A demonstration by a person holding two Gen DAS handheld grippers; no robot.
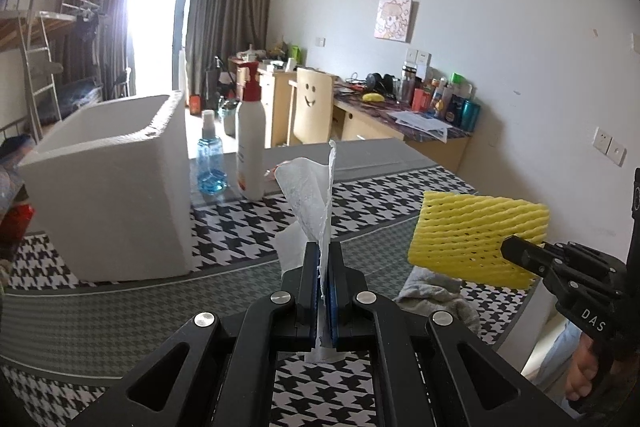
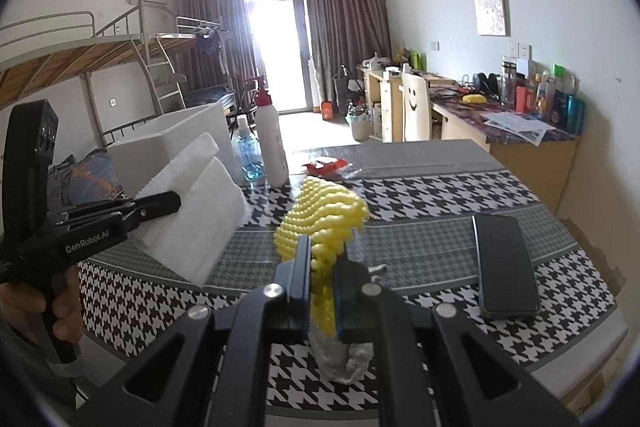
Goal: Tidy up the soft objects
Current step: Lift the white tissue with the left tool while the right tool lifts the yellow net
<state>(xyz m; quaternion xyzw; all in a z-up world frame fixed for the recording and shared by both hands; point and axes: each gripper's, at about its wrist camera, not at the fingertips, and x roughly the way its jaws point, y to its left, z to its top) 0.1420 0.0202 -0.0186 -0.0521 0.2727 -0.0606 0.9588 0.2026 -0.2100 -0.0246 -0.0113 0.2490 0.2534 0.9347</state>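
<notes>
**Two soft items held aloft, none binned yet**

Both grippers loaded. Left gripper [image 1: 322,263] has its jaws closed tight on a white paper towel [image 1: 310,195], sheet standing up limp above the fingers. Right gripper [image 2: 322,267] is clamped on the yellow foam net [image 2: 320,223]; net sits between the pads, bulk fanning out ahead. Both items are off the table [image 1: 100,319], near each other. White foam box [image 1: 108,183] stands open-topped to the left, likely the drop target (my judgement).

Risks:
- Towel is thin and floppy; could snag on the box rim or tear at the pinch pt if dragged.
- Net is springy, may pop out of the pads or bounce out after release.
- White pump bottle [image 1: 250,147] and blue spray bottle [image 1: 211,159] stand just beside the box; a wide swing could tip them.
- Grippers are close, so a collision is possible if both go for the box at once.

View diffs: right wrist cam alone shows a black phone [image 2: 506,267] flat on the table and a red wrapper [image 2: 326,165] behind the net. Left wrist cam alone shows a grey cloth [image 1: 436,291] lying under the net.
</notes>
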